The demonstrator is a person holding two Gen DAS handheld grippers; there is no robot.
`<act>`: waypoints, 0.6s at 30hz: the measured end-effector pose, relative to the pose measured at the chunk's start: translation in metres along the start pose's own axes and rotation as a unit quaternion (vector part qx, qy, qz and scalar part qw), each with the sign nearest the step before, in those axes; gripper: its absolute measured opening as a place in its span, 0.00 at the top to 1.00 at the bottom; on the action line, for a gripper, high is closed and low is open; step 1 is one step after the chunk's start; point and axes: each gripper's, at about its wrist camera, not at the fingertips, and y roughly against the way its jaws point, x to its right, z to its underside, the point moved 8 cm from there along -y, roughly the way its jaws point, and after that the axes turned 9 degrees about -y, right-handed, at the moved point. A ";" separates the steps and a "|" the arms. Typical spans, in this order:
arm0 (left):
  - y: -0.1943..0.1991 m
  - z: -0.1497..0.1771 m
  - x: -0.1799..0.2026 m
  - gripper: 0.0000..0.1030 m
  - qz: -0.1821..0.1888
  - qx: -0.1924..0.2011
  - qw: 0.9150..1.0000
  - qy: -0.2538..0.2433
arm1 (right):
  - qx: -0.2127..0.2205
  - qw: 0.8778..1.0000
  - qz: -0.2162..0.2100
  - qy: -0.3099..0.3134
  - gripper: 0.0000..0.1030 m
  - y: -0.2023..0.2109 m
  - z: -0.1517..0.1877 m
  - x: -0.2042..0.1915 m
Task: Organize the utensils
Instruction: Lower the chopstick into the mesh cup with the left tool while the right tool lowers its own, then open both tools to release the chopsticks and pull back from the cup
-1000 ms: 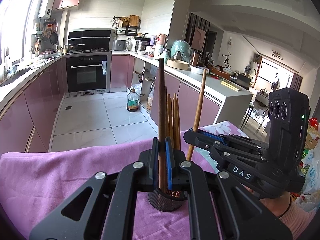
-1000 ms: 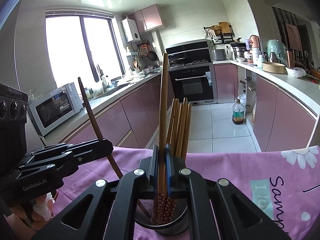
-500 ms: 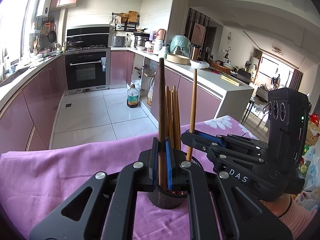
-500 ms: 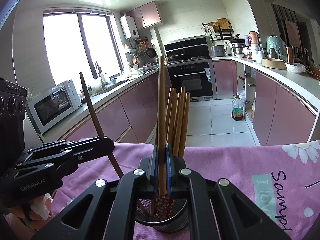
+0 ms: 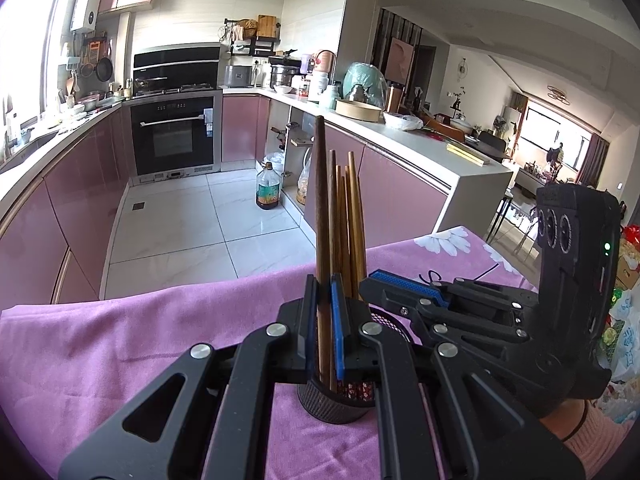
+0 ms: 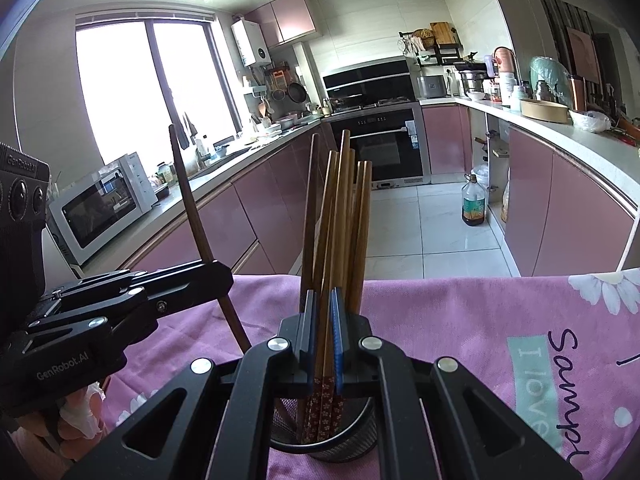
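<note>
Holding: left gripper [image 5: 324, 320] clenches a dark chopstick [image 5: 322, 216], its lower end in the holder [image 5: 334, 404].
Right gripper [image 6: 324, 332]: jaws closed on one light chopstick [image 6: 334, 240] standing in the holder.
Right view only: dark stick leans; flower-pattern ends.
Holder: round black mesh, on purple cloth [image 5: 120, 344].
</note>
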 end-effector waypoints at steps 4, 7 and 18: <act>-0.010 -0.002 -0.003 0.93 -0.001 -0.005 1.000 0.004 | -0.004 1.000 0.002 -0.002 0.93 -0.001 0.002 0.002; -0.016 0.000 -0.005 0.93 0.000 -0.011 1.000 0.008 | -0.003 1.000 0.005 -0.004 0.92 0.000 0.002 0.004; -0.018 0.016 -0.016 0.87 -0.002 -0.012 1.000 0.022 | 0.013 1.000 0.013 0.006 0.74 0.016 0.004 0.002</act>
